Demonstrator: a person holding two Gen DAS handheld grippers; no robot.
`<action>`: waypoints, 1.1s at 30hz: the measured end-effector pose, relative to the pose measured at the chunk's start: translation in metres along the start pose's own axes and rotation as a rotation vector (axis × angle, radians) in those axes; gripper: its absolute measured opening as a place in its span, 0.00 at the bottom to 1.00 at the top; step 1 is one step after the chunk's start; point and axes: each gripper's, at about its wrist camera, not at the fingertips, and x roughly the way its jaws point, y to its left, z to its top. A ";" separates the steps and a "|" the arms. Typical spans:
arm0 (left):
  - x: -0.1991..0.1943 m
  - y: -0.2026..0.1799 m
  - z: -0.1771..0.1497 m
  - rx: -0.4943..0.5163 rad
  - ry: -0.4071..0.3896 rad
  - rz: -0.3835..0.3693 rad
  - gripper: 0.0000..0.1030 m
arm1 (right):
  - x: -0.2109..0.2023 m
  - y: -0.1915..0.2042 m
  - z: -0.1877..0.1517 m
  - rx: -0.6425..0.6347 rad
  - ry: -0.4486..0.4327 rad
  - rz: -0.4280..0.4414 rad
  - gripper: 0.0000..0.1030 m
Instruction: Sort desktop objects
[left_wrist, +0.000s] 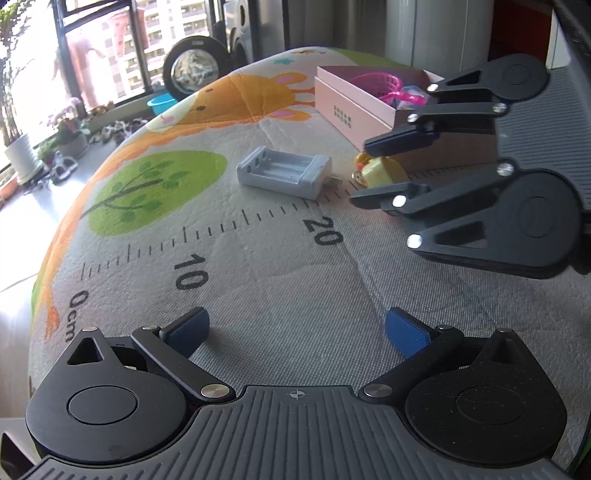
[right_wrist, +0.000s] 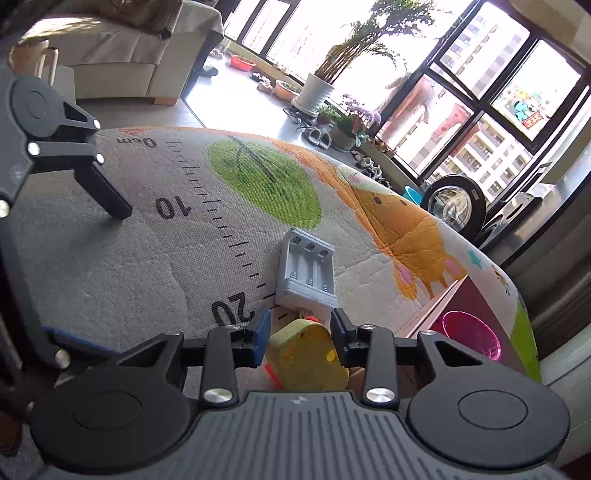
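Beside the pink box (left_wrist: 354, 107), on the printed mat (left_wrist: 258, 280): one yellow toy (right_wrist: 308, 354), task item, sitting between the right gripper's (right_wrist: 300, 338) blue pads (right_wrist: 261, 334). The jaws stand close on either side of it; whether they already pinch it cannot be told from either view. In the left wrist view the toy (left_wrist: 376, 171) shows just outside the box's near corner, with the right gripper (left_wrist: 364, 170) bracketing it.

Item two: grey battery charger (left_wrist: 284, 171), lying flat on the mat, a little way out from the box, just beyond the toy, untouched.

Item three: the box itself, open-topped, already holding a magenta basket (left_wrist: 376, 83) and other small pieces too blurred to name.

Item four: left gripper (left_wrist: 295, 332), jaws spread wide, empty, hanging over bare mat well apart from the box.

Step in hand, as judged: securing the toy for transfer into the box. To do it well, the pads should meet the toy's broad flanks squarely, not its rounded top, since a soft rounded body may squirt out. Lift straight up before swinging over the box wall, and keep clear of the charger's plug end, which lies just past the fingertips.
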 end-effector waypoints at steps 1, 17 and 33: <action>0.001 0.000 0.000 -0.004 0.000 -0.001 1.00 | -0.010 -0.002 -0.004 0.028 0.008 0.015 0.31; 0.024 0.005 0.072 -0.097 -0.117 0.005 1.00 | -0.068 -0.054 -0.115 0.540 0.065 -0.037 0.55; 0.093 0.004 0.106 -0.066 -0.034 0.039 0.90 | -0.061 -0.058 -0.142 0.721 0.046 0.029 0.93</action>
